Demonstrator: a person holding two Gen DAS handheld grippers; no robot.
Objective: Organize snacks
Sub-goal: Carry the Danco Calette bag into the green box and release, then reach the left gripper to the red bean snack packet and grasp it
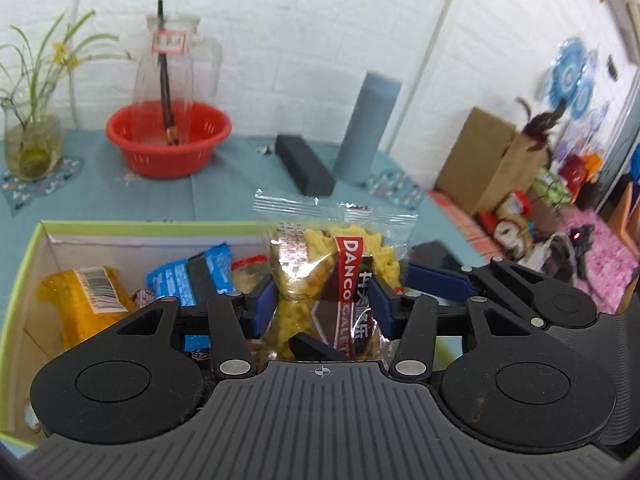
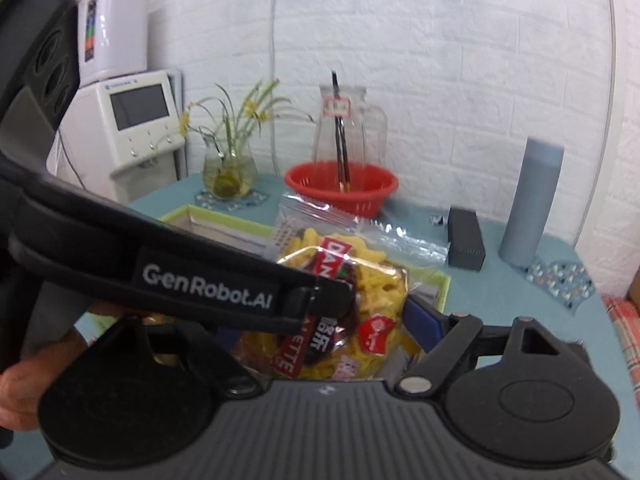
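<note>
Teal tablecloth [image 1: 224, 196] is carrying a green-rimmed box [image 1: 120, 227], above which the left gripper [image 1: 320, 304] is pinching a clear snack packet [image 1: 316, 280], while the right gripper [image 2: 320, 320] is standing partly open alongside.

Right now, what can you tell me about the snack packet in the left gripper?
The snack packet is a clear plastic wrapper with crimped ends, full of yellow crinkled pieces, with a red and brown label reading DANCO. It stands roughly upright, pinched at its middle between the blue fingers of the left gripper, which dent the wrapper. It hangs above the green-rimmed box of other snacks. The right gripper's finger is close beside it.
</note>
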